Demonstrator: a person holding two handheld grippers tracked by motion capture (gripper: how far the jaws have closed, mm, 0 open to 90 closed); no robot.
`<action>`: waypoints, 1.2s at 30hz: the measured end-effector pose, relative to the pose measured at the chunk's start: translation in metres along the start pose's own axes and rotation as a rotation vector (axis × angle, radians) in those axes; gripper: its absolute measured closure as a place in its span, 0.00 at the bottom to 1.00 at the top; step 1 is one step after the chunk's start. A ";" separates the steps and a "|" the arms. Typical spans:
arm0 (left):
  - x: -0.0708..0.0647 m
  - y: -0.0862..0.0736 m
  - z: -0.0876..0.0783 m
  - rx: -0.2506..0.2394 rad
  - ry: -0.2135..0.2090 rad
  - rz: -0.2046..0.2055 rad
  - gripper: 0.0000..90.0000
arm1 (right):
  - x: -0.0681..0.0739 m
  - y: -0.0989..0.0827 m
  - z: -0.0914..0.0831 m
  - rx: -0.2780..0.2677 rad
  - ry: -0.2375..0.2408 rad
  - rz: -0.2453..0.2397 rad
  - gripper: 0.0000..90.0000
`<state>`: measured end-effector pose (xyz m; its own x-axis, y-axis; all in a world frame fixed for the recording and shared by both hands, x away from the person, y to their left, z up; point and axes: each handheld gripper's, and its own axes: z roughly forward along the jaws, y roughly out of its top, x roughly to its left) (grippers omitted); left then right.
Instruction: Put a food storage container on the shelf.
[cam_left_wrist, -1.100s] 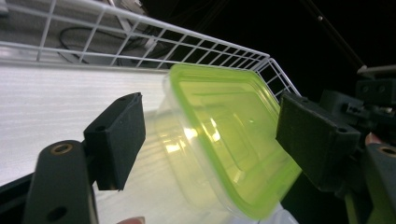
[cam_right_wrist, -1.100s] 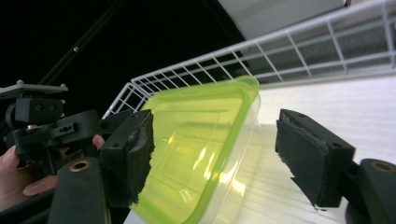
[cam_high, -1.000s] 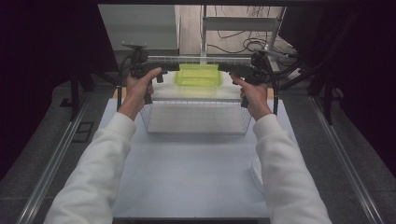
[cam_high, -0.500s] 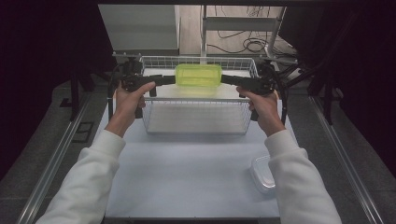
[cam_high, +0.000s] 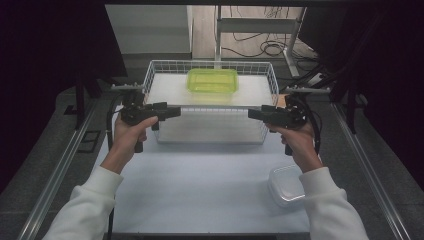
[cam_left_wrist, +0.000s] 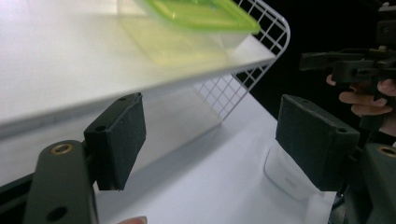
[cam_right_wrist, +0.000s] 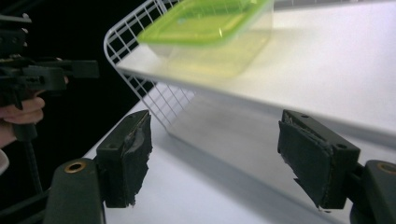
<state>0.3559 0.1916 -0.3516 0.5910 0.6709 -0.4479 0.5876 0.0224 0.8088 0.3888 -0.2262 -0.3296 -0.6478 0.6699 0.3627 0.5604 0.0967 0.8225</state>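
We held both tongs, left (cam_high: 172, 111) and right (cam_high: 254, 113), wide and empty. The box (cam_high: 212, 80) sat beyond them on the rack (cam_high: 272, 75), seemingly placed already; a lid (cam_high: 286, 183) lay behind the right tongs.

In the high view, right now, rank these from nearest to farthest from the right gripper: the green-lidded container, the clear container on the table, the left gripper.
1. Clear container: on the table, near side, just below the right gripper.
2. Green-lidded container: on the white board atop the wire basket, far side.
3. Left gripper: across the basket front, open-jawed.
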 end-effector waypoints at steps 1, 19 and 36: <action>-0.001 -0.007 -0.002 0.000 0.000 0.000 0.26 | 0.001 -0.005 -0.002 0.003 -0.004 -0.005 0.29; -0.013 -0.105 -0.012 0.149 0.054 0.015 0.27 | 0.010 -0.102 -0.017 0.161 -0.028 -0.062 0.29; -0.006 -0.145 -0.008 0.237 0.124 -0.003 0.27 | 0.002 -0.132 -0.015 0.247 -0.051 -0.053 0.31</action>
<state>0.2628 0.1899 -0.4635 0.5255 0.7573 -0.3877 0.7109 -0.1404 0.6891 0.3060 -0.2483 -0.4312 -0.6560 0.6951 0.2941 0.6395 0.3050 0.7057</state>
